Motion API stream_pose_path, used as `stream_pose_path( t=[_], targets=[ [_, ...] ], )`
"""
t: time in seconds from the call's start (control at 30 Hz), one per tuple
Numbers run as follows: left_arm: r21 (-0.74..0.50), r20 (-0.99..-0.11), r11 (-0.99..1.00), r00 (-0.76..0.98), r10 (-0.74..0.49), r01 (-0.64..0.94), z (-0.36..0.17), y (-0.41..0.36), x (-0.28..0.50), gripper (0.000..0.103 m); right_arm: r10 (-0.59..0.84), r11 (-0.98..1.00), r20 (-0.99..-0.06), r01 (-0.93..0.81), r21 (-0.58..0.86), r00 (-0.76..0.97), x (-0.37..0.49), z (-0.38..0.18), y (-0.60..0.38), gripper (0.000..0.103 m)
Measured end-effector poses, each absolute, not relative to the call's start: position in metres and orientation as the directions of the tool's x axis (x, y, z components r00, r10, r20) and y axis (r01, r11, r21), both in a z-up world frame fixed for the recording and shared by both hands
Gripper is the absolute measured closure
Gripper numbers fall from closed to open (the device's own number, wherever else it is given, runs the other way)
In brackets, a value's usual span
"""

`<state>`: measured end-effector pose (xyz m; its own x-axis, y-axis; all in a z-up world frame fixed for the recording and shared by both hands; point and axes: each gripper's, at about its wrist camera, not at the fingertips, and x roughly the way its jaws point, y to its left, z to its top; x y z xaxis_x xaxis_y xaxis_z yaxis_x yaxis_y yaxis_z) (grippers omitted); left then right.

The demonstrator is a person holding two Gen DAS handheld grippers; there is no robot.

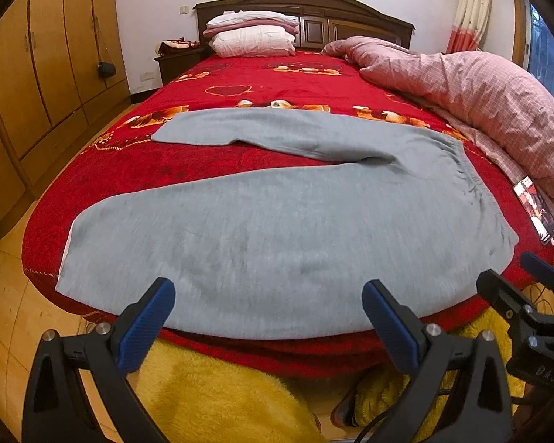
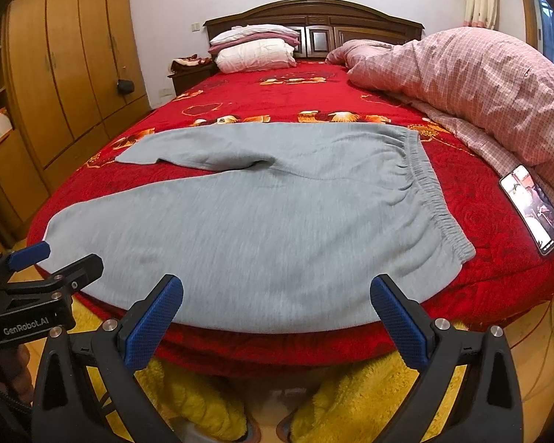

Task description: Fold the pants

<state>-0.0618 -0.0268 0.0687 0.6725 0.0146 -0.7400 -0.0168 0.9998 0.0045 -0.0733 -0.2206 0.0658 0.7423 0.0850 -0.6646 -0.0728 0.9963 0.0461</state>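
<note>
Grey pants (image 1: 277, 229) are seen spread flat on a red bedspread (image 1: 240, 85), waistband (image 2: 430, 192) to the right and both legs reaching left, the nearer leg along the bed's foot edge. The left gripper (image 1: 269, 317) and right gripper (image 2: 277, 313) are held just short of that edge, jaws spread wide and empty. A lit phone (image 2: 533, 214) is propped beside a pink checked quilt (image 2: 480, 85).
</note>
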Motion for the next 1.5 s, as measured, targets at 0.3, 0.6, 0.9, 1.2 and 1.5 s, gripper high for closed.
stream_pose_path(
  t=[0.3,0.6,0.9,1.2,1.5],
  targets=[
    [0.005,-0.74,1.0,0.672,0.017,-0.019,0.0685,-0.0243,-0.0613,0.0,0.086,0.996,-0.662,-0.076,0.044,0.745,-0.0741,0.0646,-0.2194,0.0],
    [0.008,-0.745,1.0,0.666,0.024,-0.027,0.0675,-0.0209,-0.0601,0.0,0.086,0.996,-0.662,-0.078,0.042,0.745,-0.0748,0.0648,-0.2187,0.0],
    [0.011,-0.751,0.999,0.659,0.031,-0.034,0.0665,-0.0223,-0.0598,0.0,0.086,0.996,-0.661,-0.08,0.039,0.746,-0.0747,0.0643,-0.2182,0.0],
    [0.014,-0.754,0.999,0.656,0.034,-0.035,0.0641,-0.0216,-0.0589,0.0,0.088,0.996,-0.665,-0.081,0.042,0.742,-0.0744,0.0626,-0.2185,0.0],
    [0.014,-0.758,0.999,0.652,0.035,-0.037,0.0624,-0.0215,-0.0582,0.0,0.09,0.996,-0.67,-0.079,0.047,0.737,-0.0728,0.0614,-0.2203,0.0]
  ],
)
